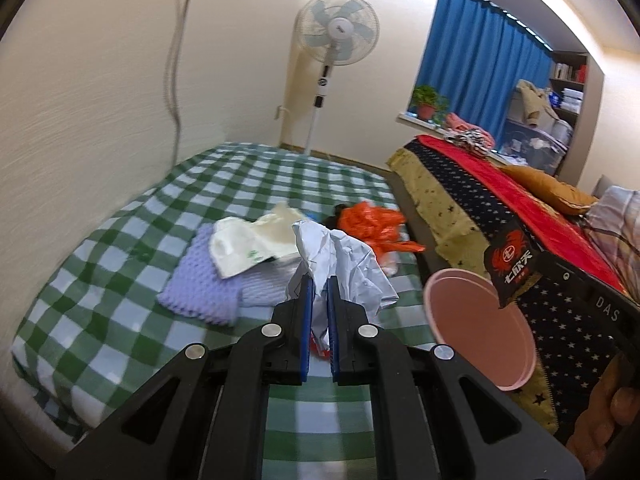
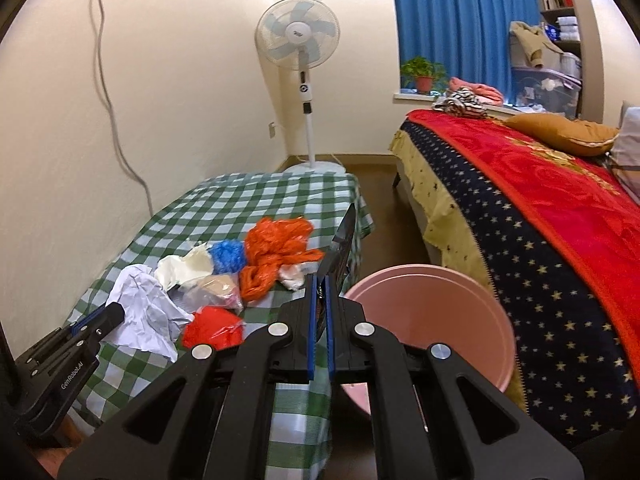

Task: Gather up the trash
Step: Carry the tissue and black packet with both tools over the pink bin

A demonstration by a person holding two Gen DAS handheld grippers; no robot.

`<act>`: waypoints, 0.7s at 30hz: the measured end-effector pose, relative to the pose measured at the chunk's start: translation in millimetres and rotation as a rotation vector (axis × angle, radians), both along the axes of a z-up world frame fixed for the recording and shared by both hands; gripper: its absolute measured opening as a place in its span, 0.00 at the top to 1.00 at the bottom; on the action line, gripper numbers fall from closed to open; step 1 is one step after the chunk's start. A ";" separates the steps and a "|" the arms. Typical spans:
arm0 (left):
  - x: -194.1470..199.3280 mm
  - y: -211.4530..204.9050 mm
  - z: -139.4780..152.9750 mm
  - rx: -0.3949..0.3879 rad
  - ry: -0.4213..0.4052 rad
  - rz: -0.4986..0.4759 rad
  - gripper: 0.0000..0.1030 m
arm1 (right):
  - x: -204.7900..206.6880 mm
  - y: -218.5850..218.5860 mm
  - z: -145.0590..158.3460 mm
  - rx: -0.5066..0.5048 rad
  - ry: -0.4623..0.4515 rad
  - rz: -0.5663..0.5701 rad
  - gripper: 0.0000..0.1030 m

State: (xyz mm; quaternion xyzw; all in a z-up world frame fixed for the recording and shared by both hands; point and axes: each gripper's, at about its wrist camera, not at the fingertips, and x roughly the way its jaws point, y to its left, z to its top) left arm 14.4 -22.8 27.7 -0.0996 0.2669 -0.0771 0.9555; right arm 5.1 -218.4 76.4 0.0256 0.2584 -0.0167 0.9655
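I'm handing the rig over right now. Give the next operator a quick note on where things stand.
Left claw: shut on crumpled white paper.
Right claw: shut on a black carton.
Pink bin sits between checked table and bed; what's inside can't be seen.
Left: drop both into the bin, then the orange bag, red bag, blue wad and other wrappers on the table.

Right tongs pinched shut on a thin dark package, held edge-on above the bench w/ green check cloth. Pink bin sits just right of them, beside the bed. Left tongs at lower left grip crumpled white paper. On the cloth: orange bag, blue bag, cream wrapper, red wad (all bunched close together). Fan stands in far corner.
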 end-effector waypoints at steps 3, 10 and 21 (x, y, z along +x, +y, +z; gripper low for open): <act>2.3 -17.5 5.6 -0.003 -0.018 -0.045 0.93 | -3.9 -12.5 6.3 0.004 -0.008 -0.027 0.96; 12.4 -66.3 12.4 -0.015 -0.045 -0.163 0.93 | -9.8 -44.0 13.7 0.010 -0.018 -0.110 0.96; 38.0 -114.9 6.6 -0.001 -0.042 -0.262 0.93 | -6.7 -71.0 8.0 0.023 -0.001 -0.191 0.96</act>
